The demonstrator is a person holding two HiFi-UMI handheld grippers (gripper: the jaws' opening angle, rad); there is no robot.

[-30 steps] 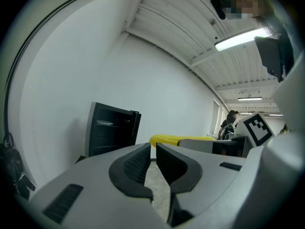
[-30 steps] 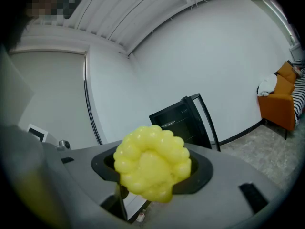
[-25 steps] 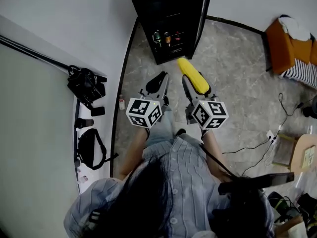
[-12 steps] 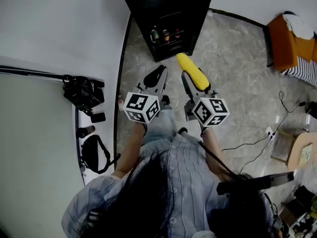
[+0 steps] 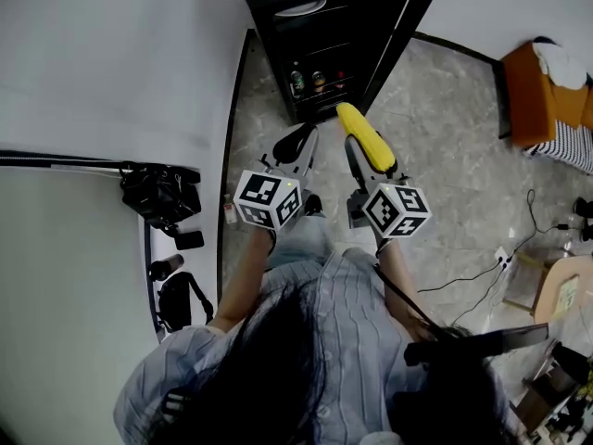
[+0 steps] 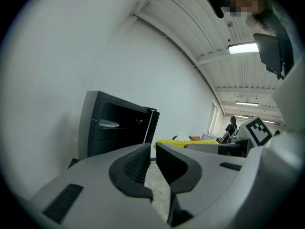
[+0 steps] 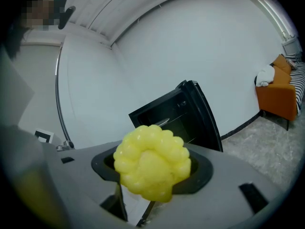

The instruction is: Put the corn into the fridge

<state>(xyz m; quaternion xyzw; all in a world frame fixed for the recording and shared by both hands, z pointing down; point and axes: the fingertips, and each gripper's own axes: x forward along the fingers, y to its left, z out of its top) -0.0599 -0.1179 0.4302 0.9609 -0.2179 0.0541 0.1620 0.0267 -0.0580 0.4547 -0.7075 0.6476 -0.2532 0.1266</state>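
Observation:
My right gripper (image 5: 359, 148) is shut on a yellow corn cob (image 5: 365, 139), which sticks out forward past the jaws. In the right gripper view the cob's knobbly end (image 7: 151, 168) fills the space between the jaws. The black fridge (image 5: 324, 44) stands just ahead on the floor. Its door (image 5: 400, 28) is swung open to the right, and the corn's tip is close to its lower front. My left gripper (image 5: 296, 145) is beside it on the left, shut and holding nothing. In the left gripper view (image 6: 153, 149) the fridge (image 6: 114, 123) is to the left and the corn (image 6: 178, 142) to the right.
Inside the fridge are a white plate (image 5: 298, 9) on an upper shelf and several bottles (image 5: 315, 80) lower down. Black bags and camera gear (image 5: 159, 193) lie along the left wall. An orange sofa (image 5: 530, 91) and floor cables (image 5: 482, 267) are to the right.
Both grippers and the corn have edged slightly closer to the open fridge, and the head view has shifted with them. Neither grip has changed.

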